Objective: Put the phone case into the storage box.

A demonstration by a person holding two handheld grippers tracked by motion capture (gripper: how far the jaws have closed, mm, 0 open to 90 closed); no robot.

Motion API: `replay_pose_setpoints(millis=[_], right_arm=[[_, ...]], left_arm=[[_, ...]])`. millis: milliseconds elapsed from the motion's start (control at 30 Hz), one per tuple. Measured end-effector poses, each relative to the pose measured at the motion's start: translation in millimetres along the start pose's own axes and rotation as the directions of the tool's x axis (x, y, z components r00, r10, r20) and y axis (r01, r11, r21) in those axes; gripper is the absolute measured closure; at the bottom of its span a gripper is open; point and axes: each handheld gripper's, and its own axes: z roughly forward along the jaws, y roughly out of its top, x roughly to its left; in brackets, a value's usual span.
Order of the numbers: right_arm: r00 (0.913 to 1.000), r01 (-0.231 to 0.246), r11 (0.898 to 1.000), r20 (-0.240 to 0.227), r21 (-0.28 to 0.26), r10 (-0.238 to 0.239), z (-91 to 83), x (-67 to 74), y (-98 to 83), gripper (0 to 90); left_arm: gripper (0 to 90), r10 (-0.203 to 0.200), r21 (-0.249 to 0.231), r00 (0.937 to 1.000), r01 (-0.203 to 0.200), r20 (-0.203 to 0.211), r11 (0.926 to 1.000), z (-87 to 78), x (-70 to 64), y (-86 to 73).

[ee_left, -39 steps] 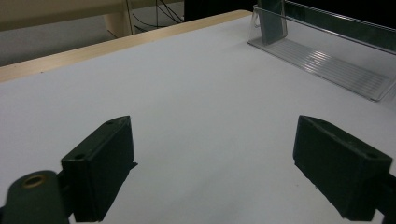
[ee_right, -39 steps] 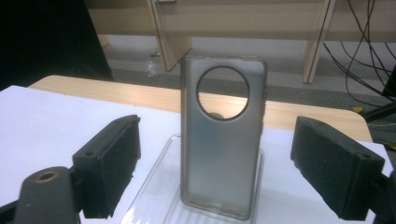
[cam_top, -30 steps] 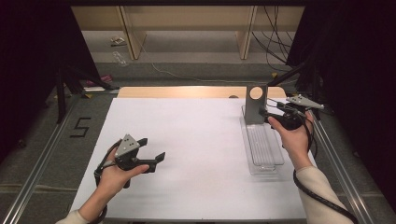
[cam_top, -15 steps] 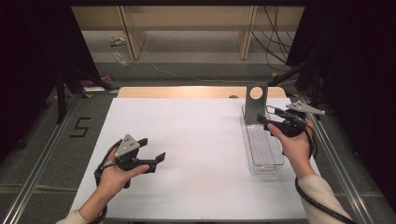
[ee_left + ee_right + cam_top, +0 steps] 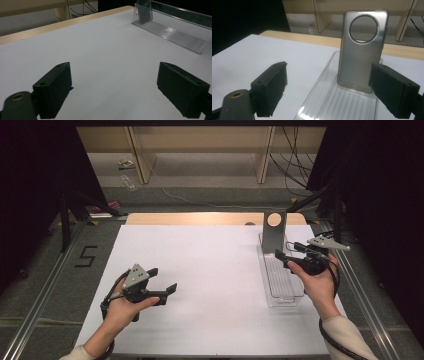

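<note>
Right gripper view: fingers (image 5: 395, 93) of the right gripper (image 5: 286, 254) spread wide apart, nothing between them, held above the near part of a clear ribbed tray (image 5: 317, 81). Phone case (image 5: 360, 48), grey, translucent, one round camera cut-out near its top, stands upright at the far end of that tray, ahead of the fingers and apart from them. High view: tray lies lengthwise at the right side of the white counter (image 5: 215, 270), case (image 5: 273, 232) at its far end, right gripper over the tray's right rim. Left gripper view: fingers (image 5: 53, 88) of the left gripper (image 5: 164, 280) likewise wide apart and empty, low over bare counter at the near left, well apart from the tray (image 5: 175, 32).
</note>
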Motion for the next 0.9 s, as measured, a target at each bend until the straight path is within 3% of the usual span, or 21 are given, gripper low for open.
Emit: replay_pose_setpoints(millis=[900], right_arm=[[0.9980, 0.039, 0.999, -0.049, -0.016, -0.040, -22.1, 13.5, -15.9, 16.3]], left_arm=[[12.1, 0.007, -0.002, 1.0000, -0.007, -0.001, 1.0000, -0.7, -0.4, 0.2]])
